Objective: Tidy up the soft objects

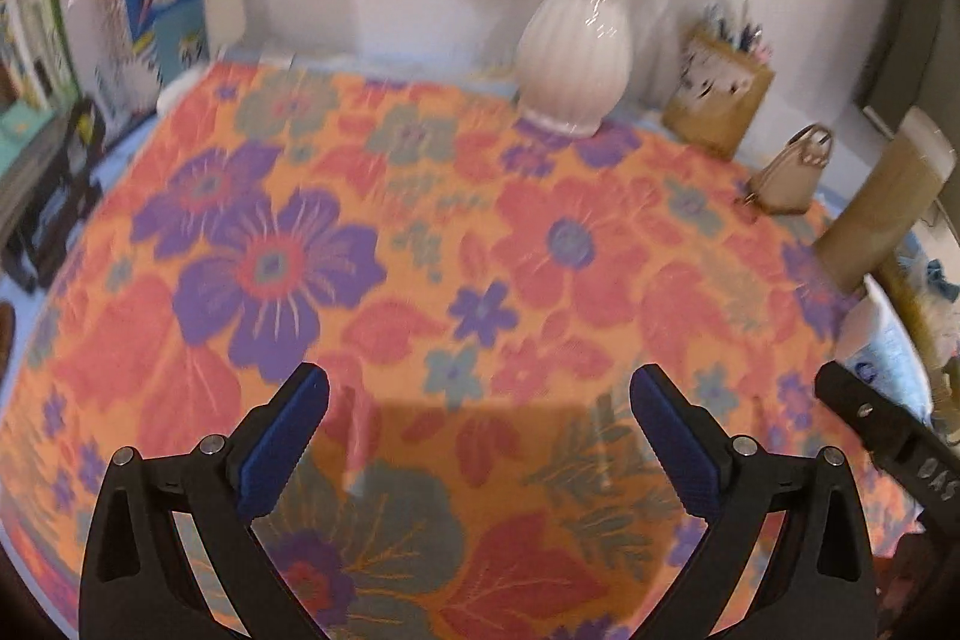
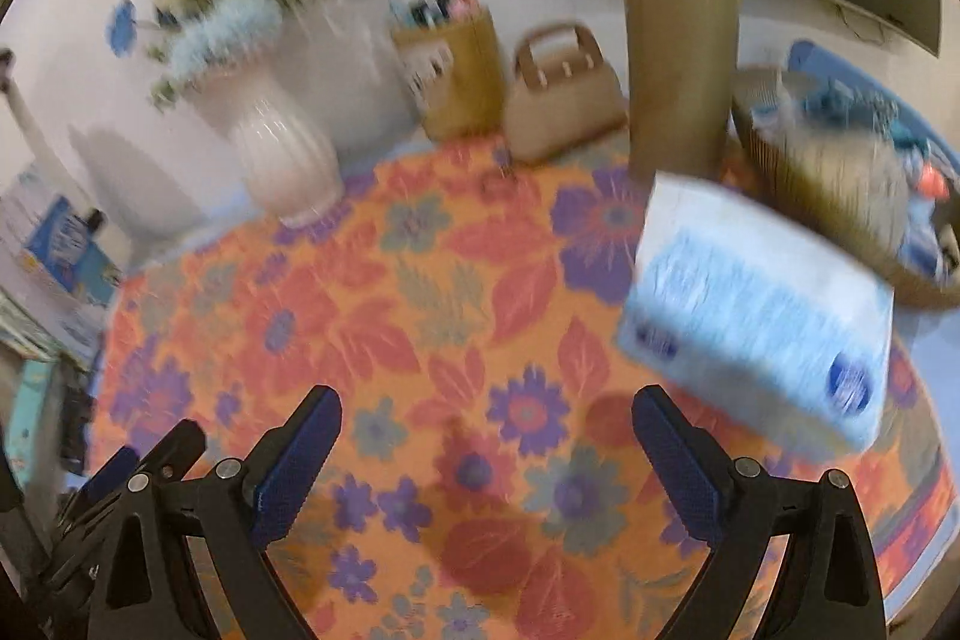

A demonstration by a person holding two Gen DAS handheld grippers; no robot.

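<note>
A soft pale blue tissue pack lies on the flowered orange cloth at the right, just ahead and right of my right gripper, which is open and empty. A woven basket with blue soft items stands behind the pack. My left gripper is open and empty above the flowered cloth. The pack's edge shows at the far right of the left wrist view. The right gripper's finger also shows there.
A white vase with blue flowers, a tan pen holder, a small beige handbag and a tall tan cylinder stand along the back wall. Boxes stand at left.
</note>
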